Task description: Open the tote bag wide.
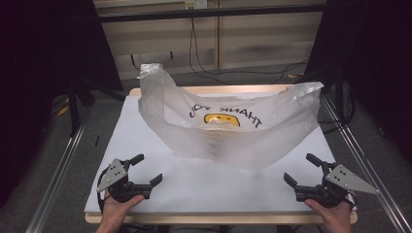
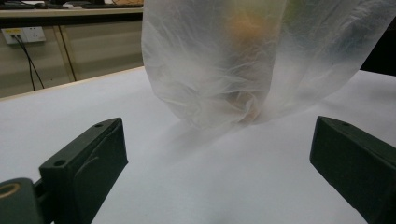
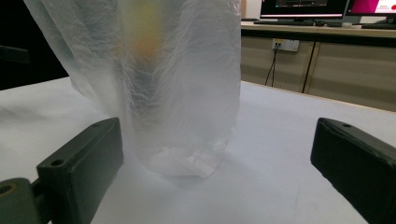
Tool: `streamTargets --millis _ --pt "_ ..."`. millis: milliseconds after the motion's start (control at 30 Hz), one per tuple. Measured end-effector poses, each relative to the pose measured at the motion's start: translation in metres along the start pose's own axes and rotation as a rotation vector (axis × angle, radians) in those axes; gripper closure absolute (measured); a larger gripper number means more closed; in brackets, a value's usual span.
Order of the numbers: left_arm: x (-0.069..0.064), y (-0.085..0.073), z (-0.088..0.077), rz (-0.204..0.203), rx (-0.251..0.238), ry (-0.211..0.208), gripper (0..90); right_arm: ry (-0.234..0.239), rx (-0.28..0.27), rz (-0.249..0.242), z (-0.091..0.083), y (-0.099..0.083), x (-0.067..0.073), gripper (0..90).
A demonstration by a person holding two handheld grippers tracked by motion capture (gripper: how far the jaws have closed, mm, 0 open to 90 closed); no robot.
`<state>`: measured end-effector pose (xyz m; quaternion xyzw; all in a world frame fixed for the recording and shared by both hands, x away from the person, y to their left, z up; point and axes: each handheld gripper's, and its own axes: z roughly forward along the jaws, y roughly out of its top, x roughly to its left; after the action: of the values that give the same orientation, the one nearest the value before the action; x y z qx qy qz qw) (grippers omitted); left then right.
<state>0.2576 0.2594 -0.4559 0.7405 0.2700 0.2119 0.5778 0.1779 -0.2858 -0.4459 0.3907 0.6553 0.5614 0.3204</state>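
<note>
Both hands low at table's [image 1: 145, 194] near edge. L gripper [image 1: 144, 170] & R gripper [image 1: 301, 168] point at bag [image 1: 228, 131], jaws wide apart, empty. Bag stands mid-table, print mirrored, prob. "THANK YOU".

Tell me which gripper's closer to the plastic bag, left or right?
Roughly even; the left looks marginally nearer. The left gripper sits at the table's near-left edge, jaws open, short of the plastic bag and apart from it. The right gripper mirrors it at the near-right, also open and apart.
</note>
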Motion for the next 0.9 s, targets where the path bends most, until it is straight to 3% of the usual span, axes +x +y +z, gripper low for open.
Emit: streamTargets --millis 33,67,100,167,200,300,333,367,467,533,633,700,733,767,867,900 --pt "-0.0018 -0.0002 0.0008 -0.023 -0.009 0.007 4.3 0.005 0.001 0.000 0.0002 0.0000 -0.0001 2.8" --pt "-0.0018 -0.0002 0.0008 -0.023 -0.009 0.007 4.7 0.005 0.001 0.000 0.0002 0.0000 -0.0001 2.8" --pt "0.0000 -0.0002 0.0006 -0.019 -0.011 -0.018 4.7 0.012 -0.001 0.000 0.0004 -0.0001 -0.0001 3.1" --pt "0.0003 -0.0002 0.0000 -0.022 -0.006 0.006 5.7 0.007 0.008 0.001 0.0006 -0.0003 0.0002 4.1" --pt "0.0004 -0.0008 0.0008 -0.048 -0.003 -0.002 6.2 0.007 0.009 0.004 0.0008 -0.0003 0.0005 4.6" --pt "-0.0003 -0.0006 0.0016 -0.052 -0.010 -0.002 10.4 0.012 0.013 0.005 0.0015 -0.0007 0.0000 7.6" --pt "-0.0003 -0.0006 0.0016 -0.052 -0.010 -0.002 11.8 0.012 0.013 0.005 0.0015 -0.0007 0.0000 7.6" --pt "0.0013 -0.0003 0.0012 -0.022 0.016 -0.006 12.7 0.014 0.022 0.003 0.0018 -0.0010 -0.0011 11.1" --pt "0.0021 -0.0002 0.0022 -0.013 0.023 -0.023 17.5 0.025 0.026 0.010 0.0031 -0.0011 -0.0025 15.1" --pt "0.0011 -0.0003 0.0038 -0.042 0.008 -0.038 22.4 0.041 0.024 0.013 0.0038 -0.0010 -0.0034 20.5" --pt "0.0026 0.0006 0.0032 -0.020 0.011 -0.054 29.4 0.055 0.031 0.013 0.0043 -0.0011 -0.0037 27.3" --pt "0.0014 0.0008 0.0035 -0.038 0.005 -0.057 30.8 0.067 0.035 0.009 0.0046 -0.0011 -0.0039 33.0" --pt "0.0034 0.0010 0.0031 -0.025 0.001 -0.087 33.6 0.071 0.036 0.004 0.0045 -0.0010 -0.0038 35.2" --pt "0.0019 0.0016 0.0022 -0.022 0.011 -0.061 36.0 0.074 0.038 0.004 0.0046 -0.0009 -0.0033 40.9" --pt "0.0008 0.0033 0.0025 -0.038 0.019 -0.118 41.2 0.110 0.039 -0.002 0.0042 0.0004 -0.0026 53.3" --pt "0.0013 0.0050 0.0009 -0.011 0.038 -0.137 46.3 0.120 0.042 -0.008 0.0039 0.0012 -0.0023 58.9"
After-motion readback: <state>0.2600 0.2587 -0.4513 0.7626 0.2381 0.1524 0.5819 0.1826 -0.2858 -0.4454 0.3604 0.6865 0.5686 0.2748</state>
